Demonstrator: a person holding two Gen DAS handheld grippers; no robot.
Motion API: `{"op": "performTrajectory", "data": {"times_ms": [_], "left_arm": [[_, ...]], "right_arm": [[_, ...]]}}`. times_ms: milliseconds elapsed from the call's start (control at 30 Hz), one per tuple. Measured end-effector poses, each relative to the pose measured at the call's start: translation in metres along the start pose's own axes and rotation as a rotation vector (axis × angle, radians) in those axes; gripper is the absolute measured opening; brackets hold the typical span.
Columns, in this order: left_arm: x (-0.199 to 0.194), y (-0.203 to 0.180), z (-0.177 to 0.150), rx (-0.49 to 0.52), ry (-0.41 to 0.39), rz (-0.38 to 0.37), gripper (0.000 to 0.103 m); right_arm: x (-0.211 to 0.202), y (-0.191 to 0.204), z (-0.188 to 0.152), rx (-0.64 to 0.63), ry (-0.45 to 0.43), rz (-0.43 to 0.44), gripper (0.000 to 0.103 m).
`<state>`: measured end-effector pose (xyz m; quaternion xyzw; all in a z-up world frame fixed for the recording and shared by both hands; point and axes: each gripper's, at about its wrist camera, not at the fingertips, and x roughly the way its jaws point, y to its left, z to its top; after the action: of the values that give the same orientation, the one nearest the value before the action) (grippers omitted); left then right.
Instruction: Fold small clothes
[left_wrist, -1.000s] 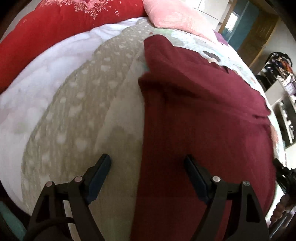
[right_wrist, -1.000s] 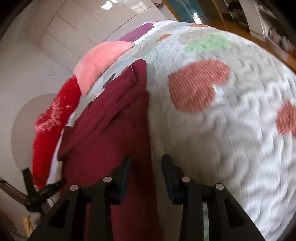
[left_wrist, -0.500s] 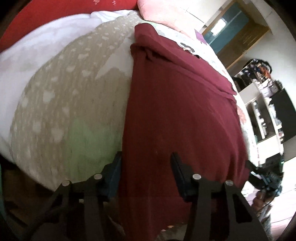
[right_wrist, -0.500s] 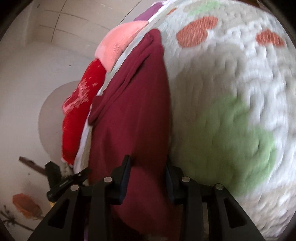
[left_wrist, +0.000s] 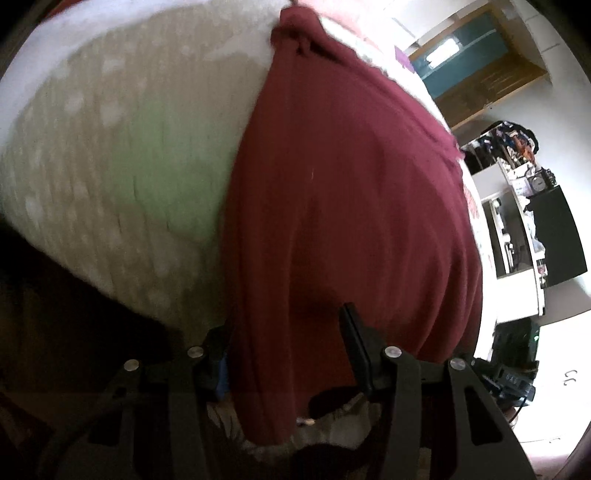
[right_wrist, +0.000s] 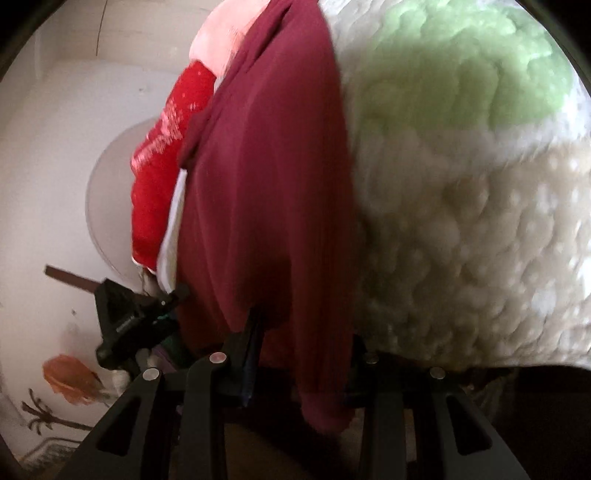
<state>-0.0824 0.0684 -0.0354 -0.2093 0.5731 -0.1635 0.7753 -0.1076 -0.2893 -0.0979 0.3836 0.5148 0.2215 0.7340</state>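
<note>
Maroon knit fabric filled the gap between the jaws of both tools. Left gripper (left_wrist: 288, 354): jaws set at a moderate width, the near hem of the maroon garment (left_wrist: 343, 192) lying between them; whether the pads pressed the cloth could not be told, as the left finger was half hidden behind the fabric edge. Right gripper (right_wrist: 299, 354): jaws narrower, a fold of the maroon garment (right_wrist: 266, 177) draped down between them and past the fingers, its rounded cuff-like end hanging below; firm contact likewise could not be told.

Garment: spread lengthwise on the bed, near end at the bed's edge by the jaws, far end bunched toward the pillows.

Beneath it: quilted bedspread (left_wrist: 122, 155), cream with pale spots and a green patch, blurred in both views.

Beyond, right wrist view: red embroidered cushion (right_wrist: 162, 155) and pink pillow (right_wrist: 218, 40) at the garment's far end, just beside it. The other tool's black body showed at lower left.

Background, left wrist view: wooden cabinet (left_wrist: 480, 74) with teal panel, and cluttered white shelving (left_wrist: 517, 206) beside a dark screen.
</note>
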Motion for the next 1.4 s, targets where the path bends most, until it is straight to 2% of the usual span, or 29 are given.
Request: {"op": "performTrajectory", "data": {"times_ms": [67, 100, 133, 300, 400, 467, 567, 667, 900, 1200, 1333, 1400], "left_arm": [[0.004, 0.003, -0.007, -0.014, 0.017, 0.03, 0.03], [0.005, 0.004, -0.01, -0.022, 0.024, 0.044, 0.01], [0.003, 0.004, -0.011, -0.032, 0.024, 0.037, 0.009], [-0.041, -0.014, -0.003, -0.004, -0.089, -0.022, 0.008], [-0.056, -0.028, 0.014, 0.007, -0.126, -0.067, 0.008], [-0.062, -0.037, 0.033, 0.017, -0.15, -0.09, 0.008], [-0.064, -0.049, 0.068, 0.002, -0.167, -0.116, 0.008], [-0.064, -0.056, 0.1, 0.003, -0.183, -0.107, 0.008], [-0.035, -0.053, 0.185, -0.059, -0.143, -0.081, 0.008], [0.02, -0.048, 0.272, -0.125, -0.094, 0.012, 0.008], [0.037, -0.04, 0.301, -0.191, -0.079, -0.033, 0.008], [0.04, -0.033, 0.312, -0.239, -0.081, -0.095, 0.009]], "right_arm": [[-0.002, 0.008, -0.002, -0.035, -0.012, -0.03, 0.016], [-0.005, 0.011, -0.003, -0.053, -0.024, -0.048, 0.01], [-0.009, 0.017, -0.004, -0.082, -0.04, -0.068, 0.008], [-0.031, 0.047, -0.001, -0.215, -0.094, -0.094, 0.007], [-0.044, 0.06, 0.013, -0.232, -0.139, -0.06, 0.007], [-0.052, 0.071, 0.032, -0.232, -0.179, -0.007, 0.007], [-0.054, 0.086, 0.062, -0.234, -0.223, 0.025, 0.007], [-0.052, 0.102, 0.095, -0.257, -0.261, 0.011, 0.007], [-0.031, 0.119, 0.178, -0.224, -0.306, -0.028, 0.007], [-0.001, 0.096, 0.274, -0.122, -0.337, -0.146, 0.007], [0.013, 0.081, 0.308, -0.078, -0.334, -0.151, 0.008], [0.017, 0.073, 0.321, -0.031, -0.335, -0.129, 0.011]]}}
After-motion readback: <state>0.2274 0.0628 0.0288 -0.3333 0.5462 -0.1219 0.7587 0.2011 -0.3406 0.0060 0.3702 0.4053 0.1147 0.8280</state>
